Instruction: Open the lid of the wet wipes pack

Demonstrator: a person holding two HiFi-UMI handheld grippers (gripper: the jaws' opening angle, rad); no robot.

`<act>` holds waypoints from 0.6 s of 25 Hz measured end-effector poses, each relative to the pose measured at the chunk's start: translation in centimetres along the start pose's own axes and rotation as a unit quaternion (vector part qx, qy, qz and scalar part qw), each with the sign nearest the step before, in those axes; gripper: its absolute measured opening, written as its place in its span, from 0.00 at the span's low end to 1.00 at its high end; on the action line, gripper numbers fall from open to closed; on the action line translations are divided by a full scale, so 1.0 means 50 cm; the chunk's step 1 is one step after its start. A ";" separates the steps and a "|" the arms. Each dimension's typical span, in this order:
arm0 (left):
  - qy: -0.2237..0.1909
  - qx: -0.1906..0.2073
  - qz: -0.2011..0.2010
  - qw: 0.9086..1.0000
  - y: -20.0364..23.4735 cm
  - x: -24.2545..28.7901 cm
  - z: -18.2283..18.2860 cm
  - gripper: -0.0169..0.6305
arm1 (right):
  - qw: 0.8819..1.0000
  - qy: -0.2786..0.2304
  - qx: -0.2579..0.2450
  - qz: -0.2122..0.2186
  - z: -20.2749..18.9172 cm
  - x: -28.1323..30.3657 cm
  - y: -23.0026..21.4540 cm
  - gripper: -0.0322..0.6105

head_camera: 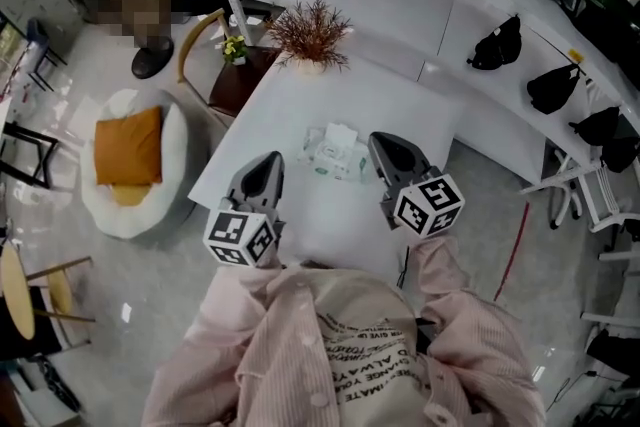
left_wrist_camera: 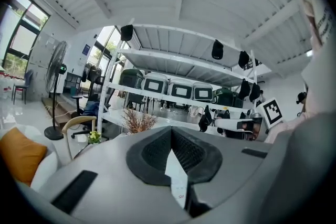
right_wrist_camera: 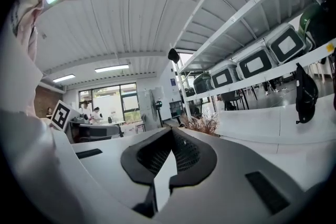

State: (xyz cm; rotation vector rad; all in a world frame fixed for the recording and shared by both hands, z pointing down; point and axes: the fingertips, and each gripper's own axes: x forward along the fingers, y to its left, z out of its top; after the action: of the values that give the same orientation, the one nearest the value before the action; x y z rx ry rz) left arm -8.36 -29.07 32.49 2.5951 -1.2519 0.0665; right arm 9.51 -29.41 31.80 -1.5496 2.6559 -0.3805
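The wet wipes pack (head_camera: pixel 335 155) lies flat on the white table (head_camera: pixel 300 95), pale with green print. Something white stands up at its far end; I cannot tell whether that is the lid or a wipe. My left gripper (head_camera: pixel 268 161) hangs above the table at the pack's left, and my right gripper (head_camera: pixel 385 141) at its right, both clear of the pack and pointing roughly level. In the left gripper view the left gripper (left_wrist_camera: pixel 170 129) has its jaws together with nothing held. The right gripper (right_wrist_camera: pixel 171 131) is likewise shut and empty.
A vase of dried twigs (head_camera: pixel 310 35) stands at the table's far edge, with a small yellow flower pot (head_camera: pixel 235 47) and a wooden chair (head_camera: pixel 200 45) beside it. A round seat with an orange cushion (head_camera: pixel 128 150) sits left. Black bags (head_camera: pixel 497 45) lie on the white counter at right.
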 end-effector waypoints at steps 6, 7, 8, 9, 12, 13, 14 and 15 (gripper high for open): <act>-0.022 0.010 0.019 1.000 0.014 -0.023 0.035 0.02 | 0.999 -0.026 -0.018 -0.002 0.052 -0.025 -0.005 0.05; -0.024 0.012 0.022 0.999 0.016 -0.027 0.039 0.02 | 0.999 -0.030 -0.022 -0.003 0.059 -0.027 -0.005 0.05; -0.025 0.013 0.024 0.999 0.017 -0.030 0.041 0.02 | 0.999 -0.034 -0.026 -0.004 0.065 -0.030 -0.005 0.05; -0.026 0.015 0.026 0.999 0.018 -0.033 0.043 0.02 | 0.999 -0.036 -0.029 -0.006 0.069 -0.033 -0.004 0.05; -0.032 0.018 0.033 0.999 0.021 -0.044 0.047 0.02 | 0.999 -0.042 -0.030 -0.011 0.074 -0.045 -0.004 0.05; -0.034 0.019 0.036 0.999 0.022 -0.047 0.049 0.02 | 0.999 -0.043 -0.030 -0.012 0.074 -0.047 -0.005 0.05; -0.035 0.019 0.038 0.998 0.024 -0.049 0.051 0.02 | 0.999 -0.042 -0.030 -0.014 0.074 -0.049 -0.005 0.05; -0.036 0.020 0.040 0.998 0.025 -0.050 0.052 0.02 | 0.999 -0.042 -0.031 -0.016 0.074 -0.051 -0.007 0.05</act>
State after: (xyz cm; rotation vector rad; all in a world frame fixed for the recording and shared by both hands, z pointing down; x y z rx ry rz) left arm -11.08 -28.53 29.85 2.6018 -1.3925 0.0128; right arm 11.67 -28.08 28.10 -1.5895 2.6063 -0.2325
